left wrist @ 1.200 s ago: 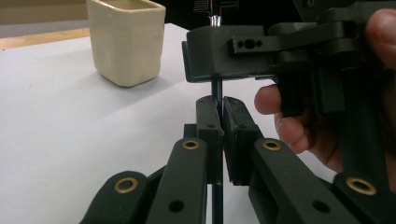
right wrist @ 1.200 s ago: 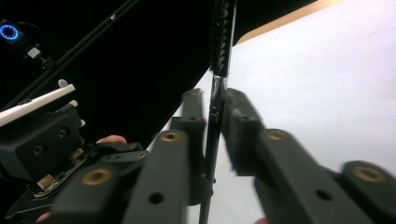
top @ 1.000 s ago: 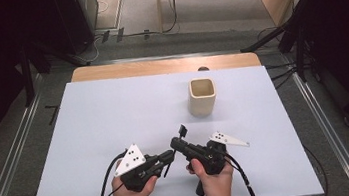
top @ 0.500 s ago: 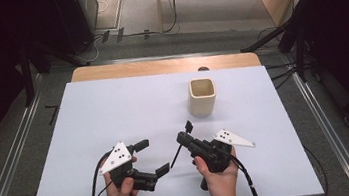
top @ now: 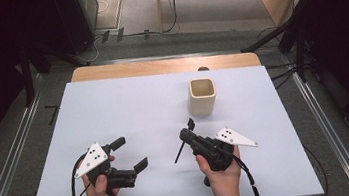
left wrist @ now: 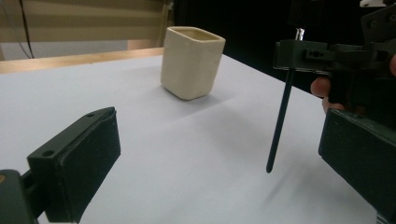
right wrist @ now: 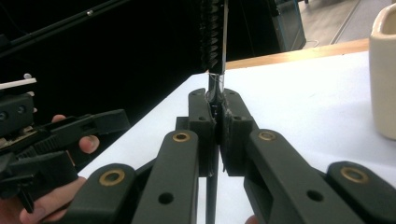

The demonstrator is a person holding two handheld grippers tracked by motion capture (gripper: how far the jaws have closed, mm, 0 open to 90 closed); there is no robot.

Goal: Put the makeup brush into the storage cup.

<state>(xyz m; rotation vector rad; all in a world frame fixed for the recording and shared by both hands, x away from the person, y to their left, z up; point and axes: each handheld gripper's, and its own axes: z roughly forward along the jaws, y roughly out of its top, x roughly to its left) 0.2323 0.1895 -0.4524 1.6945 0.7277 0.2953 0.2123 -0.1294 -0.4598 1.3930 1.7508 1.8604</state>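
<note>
Left gripper [top: 128, 154]: jaws wide apart, empty, near table's front edge.
Right gripper [top: 186, 131]: clamped on a thin black brush [top: 182, 146].
Cream cup [top: 202, 96]: toward table's back edge.

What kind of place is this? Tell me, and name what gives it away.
Probably a lab or data-recording workspace, not a home. A white table stands between floor rails, dark stands and loose cables lie behind it, and a person's hands work the instrumented left gripper and right gripper near one cream cup.
</note>
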